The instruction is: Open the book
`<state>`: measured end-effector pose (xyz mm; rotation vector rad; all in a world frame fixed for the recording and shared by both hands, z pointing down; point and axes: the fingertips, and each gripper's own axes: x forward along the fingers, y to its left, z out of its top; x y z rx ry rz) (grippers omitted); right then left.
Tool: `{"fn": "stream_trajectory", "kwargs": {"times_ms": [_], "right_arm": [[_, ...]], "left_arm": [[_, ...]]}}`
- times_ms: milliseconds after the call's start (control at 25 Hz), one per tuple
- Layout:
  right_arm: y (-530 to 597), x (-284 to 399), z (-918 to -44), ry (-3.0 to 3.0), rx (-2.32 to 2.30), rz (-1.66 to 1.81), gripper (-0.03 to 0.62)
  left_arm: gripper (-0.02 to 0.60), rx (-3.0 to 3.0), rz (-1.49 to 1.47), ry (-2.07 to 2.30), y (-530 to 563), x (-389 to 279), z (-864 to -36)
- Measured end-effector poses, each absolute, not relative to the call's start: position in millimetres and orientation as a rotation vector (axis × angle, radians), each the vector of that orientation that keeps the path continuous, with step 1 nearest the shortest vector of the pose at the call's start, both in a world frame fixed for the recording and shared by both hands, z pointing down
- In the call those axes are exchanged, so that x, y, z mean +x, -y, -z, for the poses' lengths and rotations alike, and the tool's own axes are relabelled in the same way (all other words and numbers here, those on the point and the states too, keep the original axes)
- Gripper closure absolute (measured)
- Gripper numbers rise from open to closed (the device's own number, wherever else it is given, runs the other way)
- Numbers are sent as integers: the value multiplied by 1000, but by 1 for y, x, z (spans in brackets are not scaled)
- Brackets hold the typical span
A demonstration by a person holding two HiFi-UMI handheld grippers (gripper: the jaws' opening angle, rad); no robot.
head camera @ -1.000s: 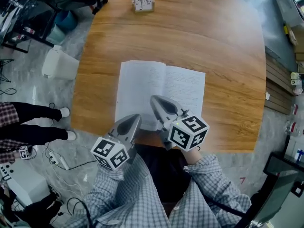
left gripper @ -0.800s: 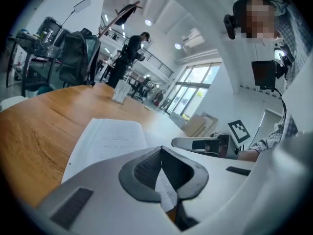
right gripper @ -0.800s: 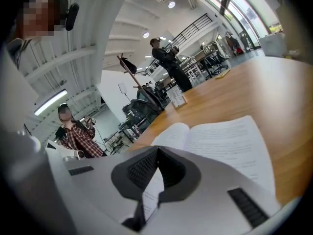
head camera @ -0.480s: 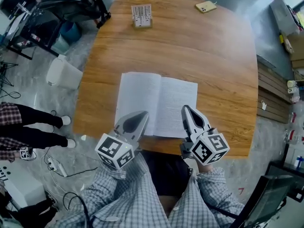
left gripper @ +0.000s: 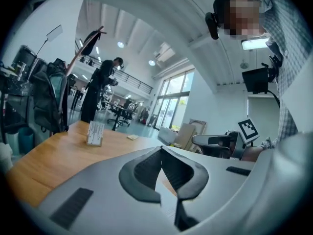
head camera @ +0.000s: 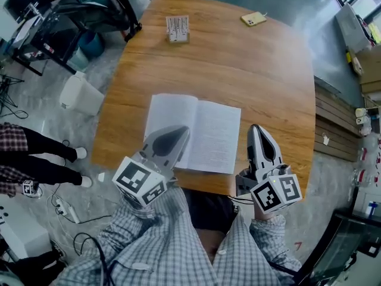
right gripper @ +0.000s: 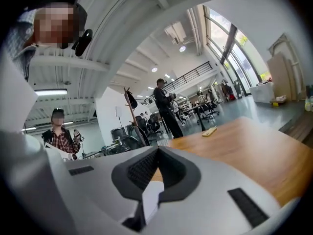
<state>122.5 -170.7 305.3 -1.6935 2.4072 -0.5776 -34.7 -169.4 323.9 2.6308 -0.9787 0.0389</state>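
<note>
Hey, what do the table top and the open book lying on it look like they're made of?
The table looks like wood or a wood veneer: warm brown, long grain streaks, a soft sheen. Which of the two, the pictures leave open. The book looks like plain matte white paper, its open pages covered in faint lines of text.

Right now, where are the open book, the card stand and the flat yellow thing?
open book [head camera: 211,133], head view, on its right page.
card stand [head camera: 177,27], head view, on its front face.
flat yellow thing [head camera: 253,19], head view, on its top surface.
</note>
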Motion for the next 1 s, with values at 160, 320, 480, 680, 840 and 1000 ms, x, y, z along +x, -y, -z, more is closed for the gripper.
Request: {"fn": "stream_trajectory", "kwargs": {"times_ms": [160,320,480,680,840,1000], "right_arm": [[167,131,-281,-2381,-1692,496,576],[168,131,-265,-2403,-1694,399,576],[169,127,-259,-2427,-1668,342,576],[172,123,-264,-2451,-1654,339,576],[171,118,-267,-2479,-1643,332,576],[170,116,-265,-2478,-1630,346,576]], "left_arm": [[572,2698,6,997,172,-30,-294],[572,2744,30,999,177,-27,-275],[572,2746,23,1000,179,-24,-274],[572,2735,4,993,181,-23,-282],[572,2735,7,1007,182,-25,-283],[572,2729,17,1015,181,-27,-281]]}}
